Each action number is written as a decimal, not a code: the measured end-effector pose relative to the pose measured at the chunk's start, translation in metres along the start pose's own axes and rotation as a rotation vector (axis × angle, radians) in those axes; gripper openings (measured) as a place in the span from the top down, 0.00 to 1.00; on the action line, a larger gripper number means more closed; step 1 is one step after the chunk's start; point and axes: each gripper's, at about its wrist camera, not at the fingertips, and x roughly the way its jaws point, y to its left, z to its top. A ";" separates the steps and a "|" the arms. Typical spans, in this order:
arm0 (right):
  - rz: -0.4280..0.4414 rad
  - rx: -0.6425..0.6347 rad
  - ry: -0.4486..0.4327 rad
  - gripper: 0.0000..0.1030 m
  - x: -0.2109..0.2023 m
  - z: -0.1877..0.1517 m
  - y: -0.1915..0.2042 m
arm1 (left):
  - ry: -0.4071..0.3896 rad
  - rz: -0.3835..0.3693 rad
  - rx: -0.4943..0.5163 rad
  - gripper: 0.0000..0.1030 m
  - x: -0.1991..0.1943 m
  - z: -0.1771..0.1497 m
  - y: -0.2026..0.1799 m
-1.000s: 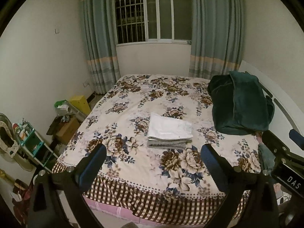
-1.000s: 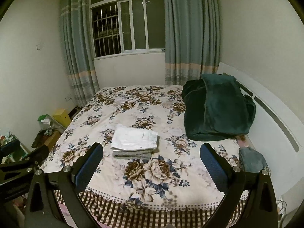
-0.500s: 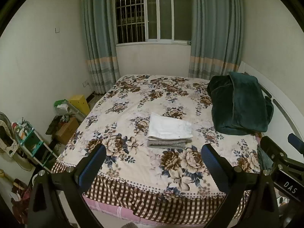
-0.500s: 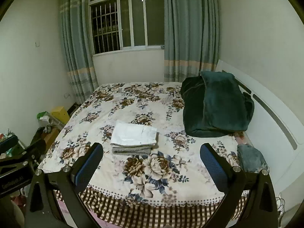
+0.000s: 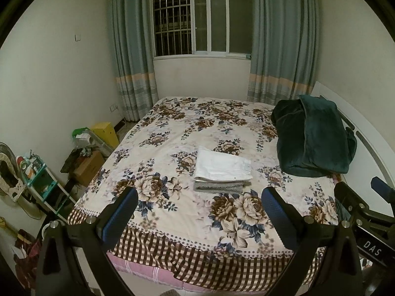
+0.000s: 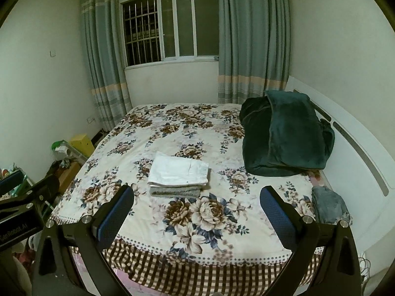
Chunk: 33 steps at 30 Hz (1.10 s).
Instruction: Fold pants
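Both tongs, left (image 5: 199, 206) and right (image 6: 197, 203), hover agape, empty, before the folded pants (image 5: 223, 167).

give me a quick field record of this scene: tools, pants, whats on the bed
left tool: open, empty, off the foot of the bed
right tool: open, empty, beside the left one
white pants: folded, on top of a folded grey garment
bed: floral cover
green blanket: heaped by headboard
grey cloth: at the bed's right edge
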 end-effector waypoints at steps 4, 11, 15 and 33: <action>-0.001 -0.002 -0.001 0.00 0.000 0.000 0.000 | 0.007 0.000 -0.007 0.01 -0.002 0.000 0.003; 0.000 -0.004 0.000 0.00 0.002 0.000 0.001 | 0.003 0.002 -0.011 0.01 -0.004 -0.001 0.006; 0.002 -0.001 -0.001 0.00 0.001 0.001 0.002 | -0.009 0.006 -0.009 0.01 -0.008 0.001 0.005; 0.000 0.001 -0.003 0.00 0.000 0.005 0.007 | -0.009 0.004 -0.010 0.01 -0.007 0.001 0.002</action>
